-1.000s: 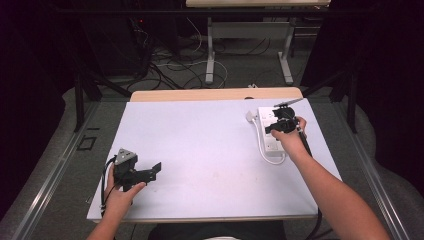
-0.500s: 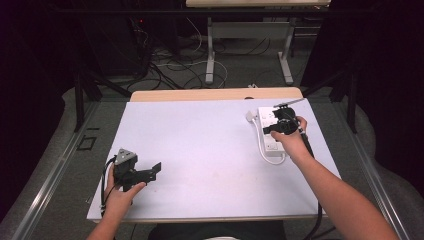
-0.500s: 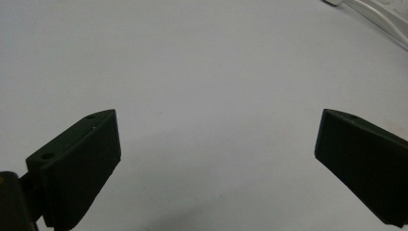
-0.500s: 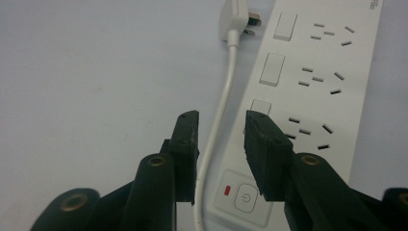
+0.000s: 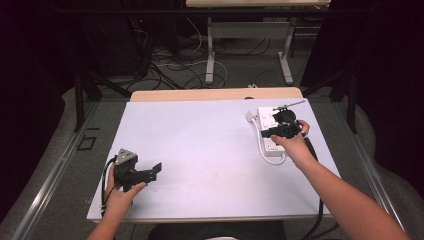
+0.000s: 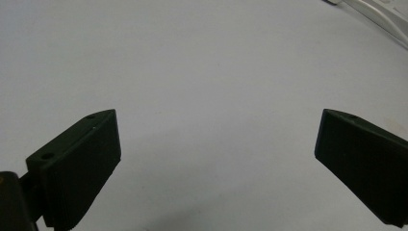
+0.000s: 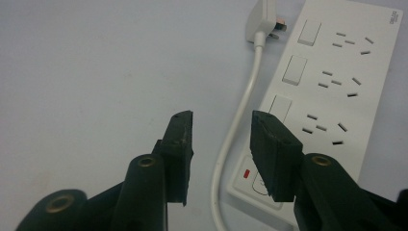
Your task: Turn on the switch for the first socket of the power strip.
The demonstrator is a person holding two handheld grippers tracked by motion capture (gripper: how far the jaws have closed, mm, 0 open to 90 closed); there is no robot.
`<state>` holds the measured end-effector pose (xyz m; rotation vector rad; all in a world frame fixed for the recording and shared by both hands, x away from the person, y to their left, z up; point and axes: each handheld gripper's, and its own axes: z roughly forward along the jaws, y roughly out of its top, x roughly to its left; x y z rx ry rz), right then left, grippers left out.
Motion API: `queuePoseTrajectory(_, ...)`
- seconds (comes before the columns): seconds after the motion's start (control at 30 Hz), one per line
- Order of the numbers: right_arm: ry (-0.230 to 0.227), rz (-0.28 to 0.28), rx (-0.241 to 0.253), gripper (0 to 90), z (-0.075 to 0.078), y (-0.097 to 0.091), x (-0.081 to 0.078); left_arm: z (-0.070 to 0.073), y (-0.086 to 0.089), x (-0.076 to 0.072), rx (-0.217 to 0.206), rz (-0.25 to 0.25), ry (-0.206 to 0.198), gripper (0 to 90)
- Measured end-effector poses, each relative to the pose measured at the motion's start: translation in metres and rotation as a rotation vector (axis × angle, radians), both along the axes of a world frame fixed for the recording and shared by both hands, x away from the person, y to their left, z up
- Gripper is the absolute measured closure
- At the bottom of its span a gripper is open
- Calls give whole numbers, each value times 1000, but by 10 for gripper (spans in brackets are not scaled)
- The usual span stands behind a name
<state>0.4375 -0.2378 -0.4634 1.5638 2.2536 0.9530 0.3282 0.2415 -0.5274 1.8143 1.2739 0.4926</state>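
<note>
The white power strip (image 7: 332, 91) carries the one bit of print in sight: a small dark mark of 2 short lines at its far right corner, past the outermost row of sockets. The letters are too small and blurred to read. A small red marking sits on the strip's near end, beside the cable (image 7: 240, 120), with no legible text on it.

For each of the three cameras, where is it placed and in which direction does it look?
High view: above the person's side, facing forward and down on the table; both forearms, left gripper and right gripper show.
Left gripper view: on that gripper, facing bare tabletop between wide jaws.
Right gripper view: on that gripper, facing down at the power strip and its cable.
Shared: the power strip appears in all three.
</note>
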Motion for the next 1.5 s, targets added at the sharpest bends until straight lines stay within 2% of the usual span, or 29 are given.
queuePoseTrajectory(0.2,-9,15,17,556,0,-1,-4,0,0,0,-1,2,0,21)
queuePoseTrajectory(0.5,5,30,44,494,1,-6,-12,-1,0,0,-1,4,2,21)
queuePoseTrajectory(0.73,-10,45,47,427,3,-8,-21,-1,0,0,0,3,2,21)
queuePoseTrajectory(0.83,-29,42,55,364,3,-10,-24,-1,0,0,0,4,2,21)
queuePoseTrajectory(1.13,-39,12,89,251,4,-16,-36,-1,0,0,2,6,3,21)
queuePoseTrajectory(1.23,-42,-5,103,186,4,-18,-40,-1,0,0,1,6,3,21)
queuePoseTrajectory(1.37,-59,-20,101,157,3,-22,-44,-1,0,0,1,4,6,21)
queuePoseTrajectory(1.5,-82,-28,69,138,3,-25,-50,-1,0,0,2,4,10,21)
